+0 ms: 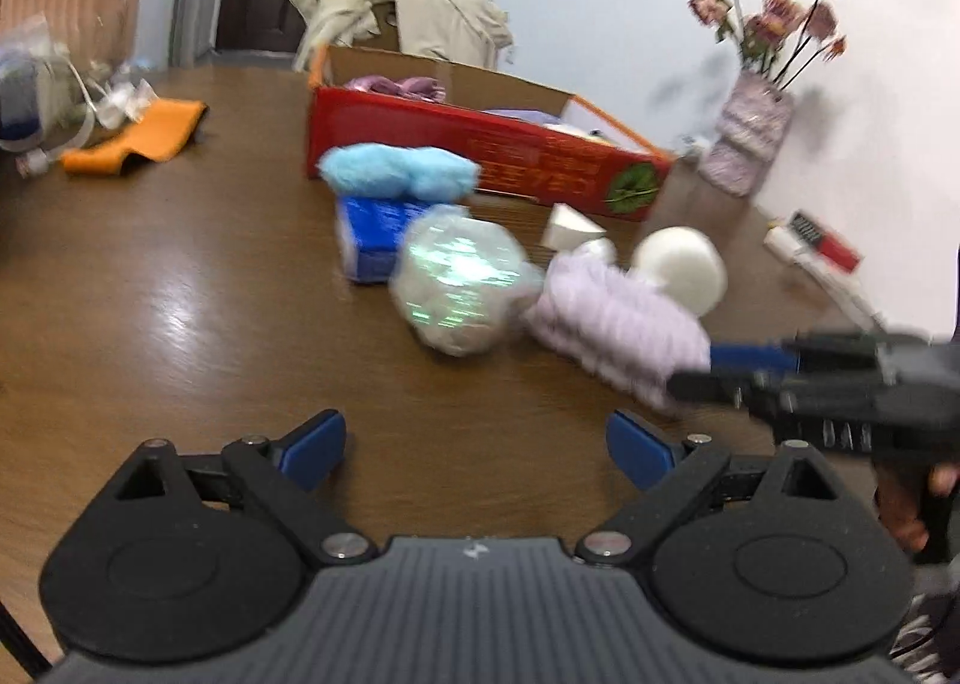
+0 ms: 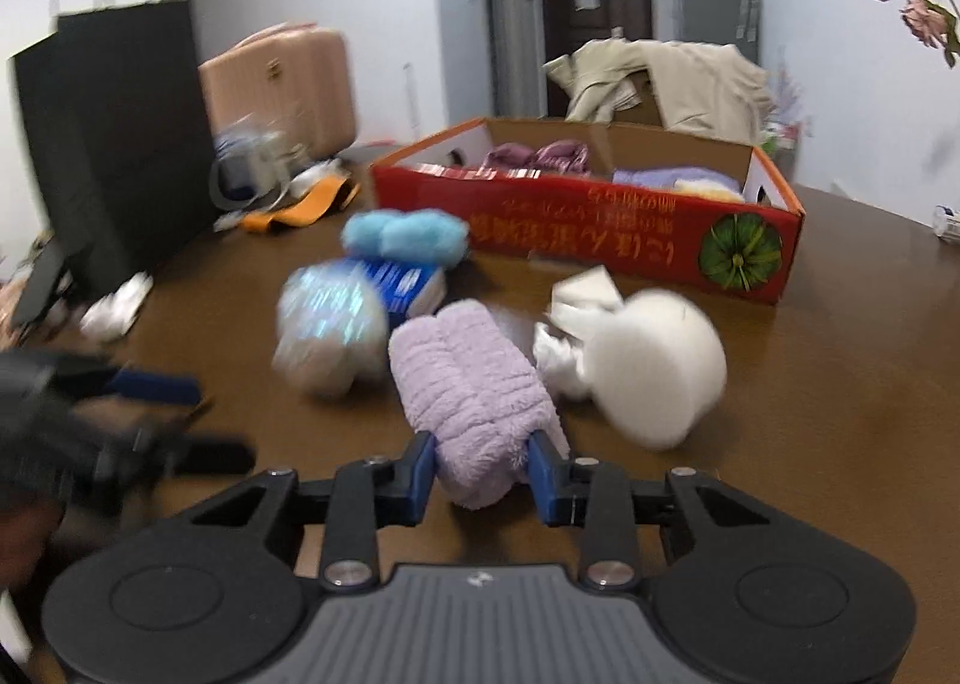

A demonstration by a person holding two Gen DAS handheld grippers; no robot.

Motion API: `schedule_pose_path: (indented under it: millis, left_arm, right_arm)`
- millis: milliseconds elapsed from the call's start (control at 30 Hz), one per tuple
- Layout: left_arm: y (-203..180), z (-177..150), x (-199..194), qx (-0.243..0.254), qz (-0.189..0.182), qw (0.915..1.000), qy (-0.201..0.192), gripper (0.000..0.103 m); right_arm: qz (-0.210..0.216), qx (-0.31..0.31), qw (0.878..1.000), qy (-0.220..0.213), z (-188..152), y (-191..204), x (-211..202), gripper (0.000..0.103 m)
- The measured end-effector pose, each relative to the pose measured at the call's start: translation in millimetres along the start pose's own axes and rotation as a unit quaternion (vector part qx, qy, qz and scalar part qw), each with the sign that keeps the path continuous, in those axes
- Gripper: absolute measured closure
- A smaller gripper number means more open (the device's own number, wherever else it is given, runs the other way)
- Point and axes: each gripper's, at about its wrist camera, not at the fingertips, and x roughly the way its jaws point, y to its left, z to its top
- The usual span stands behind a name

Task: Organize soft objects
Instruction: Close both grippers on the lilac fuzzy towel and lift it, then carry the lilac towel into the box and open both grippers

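Right gripper clamping lilac towel roll at lower centre of right wrist view, blue fingers pressing into roll's near end from both sides. Roll lying on brown bench, stretching up toward frame middle. Sitting just right of roll: white foam lump, touching crumpled white piece. Sitting just left: shiny wrapped bundle, blurred. Resting behind bundle: blue pack with fluffy blue item on top. Standing at upper centre: red cardboard box, holding purple and lilac fabrics.

Left gripper hovering at lower centre of left wrist view, fingers spread wide apart, gripping nothing, bare bench showing between them. Showing same towel roll at right of middle, other gripper reaching in from right edge. Lying at upper left: orange cloth. Standing at upper right: vase of dried flowers.
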Motion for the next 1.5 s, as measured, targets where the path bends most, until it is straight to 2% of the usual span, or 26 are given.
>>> schedule_pose_path:
  millis: [100, 167, 233, 267, 367, 567, 633, 667, 767, 900, 1000, 1167, 1333, 1400, 1500]
  left_arm:
    - [-11, 2, 4, -0.006, -0.024, 0.9997, 0.007, 0.015]
    - [-22, 5, 9, -0.003, -0.034, 0.9994, 0.009, 0.021]
    - [-31, 7, 14, -0.003, -0.044, 0.999, 0.011, 0.031]
    - [-35, 7, 16, -0.004, -0.05, 0.9987, 0.01, 0.034]
    - [-39, 14, 25, -0.026, -0.051, 0.9984, 0.0, 0.038]
    - [-31, 35, 51, -0.071, -0.064, 0.9954, 0.008, 0.042]
    - [-30, 38, 63, -0.082, -0.073, 0.9937, 0.024, 0.054]
    - [-30, 38, 69, -0.084, -0.08, 0.9927, 0.035, 0.062]
    - [-32, 36, 70, -0.078, -0.086, 0.9926, 0.035, 0.074]
    - [-35, 29, 57, -0.076, -0.086, 0.9928, 0.034, 0.082]
    - [-38, 23, 40, -0.074, -0.092, 0.9927, 0.024, 0.083]
    - [-43, 32, 8, -0.067, -0.105, 0.9921, -0.015, 0.084]
    - [-42, 86, 4, -0.049, -0.117, 0.9906, -0.051, 0.084]
    - [-37, 119, 18, -0.049, -0.122, 0.9903, -0.046, 0.084]
    - [-23, 179, 55, -0.047, -0.108, 0.9926, -0.028, 0.084]
  right_arm:
    - [-0.007, 0.006, 1.0, 0.014, -8, -12, -21, 0.068]
    - [-0.007, 0.019, 1.0, 0.004, -10, -21, -33, 0.067]
    - [0.009, 0.048, 0.999, -0.001, -12, -30, -40, 0.061]
    - [0.014, 0.054, 0.998, -0.005, -13, -33, -41, 0.062]
    - [0.025, 0.091, 0.995, -0.013, -15, -44, -39, 0.062]
    - [0.056, 0.161, 0.985, -0.023, -16, -56, -19, 0.061]
    - [0.066, 0.185, 0.98, -0.028, -16, -60, -13, 0.062]
    - [0.066, 0.194, 0.978, -0.03, -17, -61, -10, 0.062]
    - [0.068, 0.215, 0.974, -0.028, -21, -63, -5, 0.066]
    - [0.068, 0.202, 0.977, -0.026, -22, -55, -9, 0.071]
    - [0.073, 0.188, 0.979, -0.029, -21, -47, -21, 0.074]
    - [0.088, 0.167, 0.98, -0.061, -8, -35, -47, 0.076]
    - [0.089, 0.13, 0.981, -0.11, 42, -43, -55, 0.076]
    - [0.082, 0.109, 0.983, -0.123, 71, -51, -49, 0.076]
    - [0.071, 0.083, 0.986, -0.123, 124, -68, -21, 0.076]
